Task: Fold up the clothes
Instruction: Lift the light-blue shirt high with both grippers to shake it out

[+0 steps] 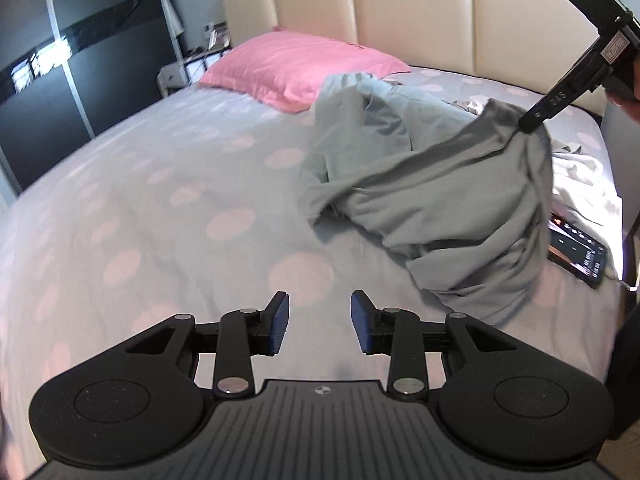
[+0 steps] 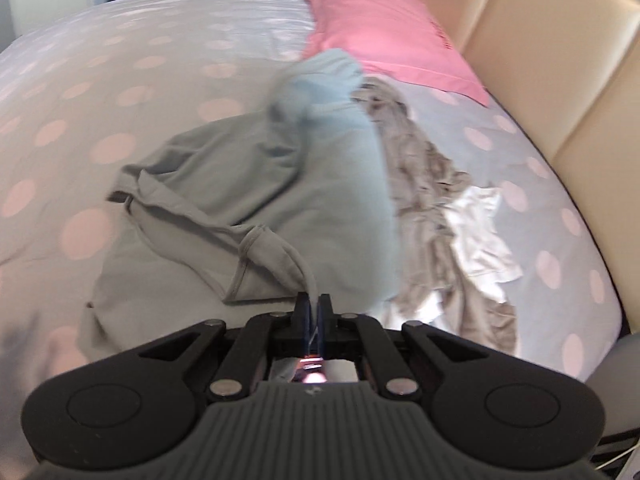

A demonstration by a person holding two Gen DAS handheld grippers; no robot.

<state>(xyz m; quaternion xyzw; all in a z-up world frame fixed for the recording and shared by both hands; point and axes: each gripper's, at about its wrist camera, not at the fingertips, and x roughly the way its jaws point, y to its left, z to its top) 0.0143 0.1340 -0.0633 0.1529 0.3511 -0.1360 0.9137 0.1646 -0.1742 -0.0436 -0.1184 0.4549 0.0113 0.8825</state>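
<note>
A pale grey-green shirt [image 1: 432, 200] hangs crumpled over the bed, lifted at one edge by my right gripper [image 1: 524, 126], which is shut on the fabric. In the right wrist view the same shirt [image 2: 248, 184] trails onto the bed from my shut right gripper [image 2: 315, 304]. My left gripper [image 1: 319, 322] is open and empty, low over the bedsheet, short of the shirt's near hem.
The bed has a grey sheet with pink dots [image 1: 160, 208], a pink pillow [image 1: 296, 68] and a cream headboard [image 1: 400, 12]. More crumpled beige and white clothes [image 2: 448, 208] lie near the headboard. A dark phone-like device [image 1: 576, 252] lies at the bed's right edge.
</note>
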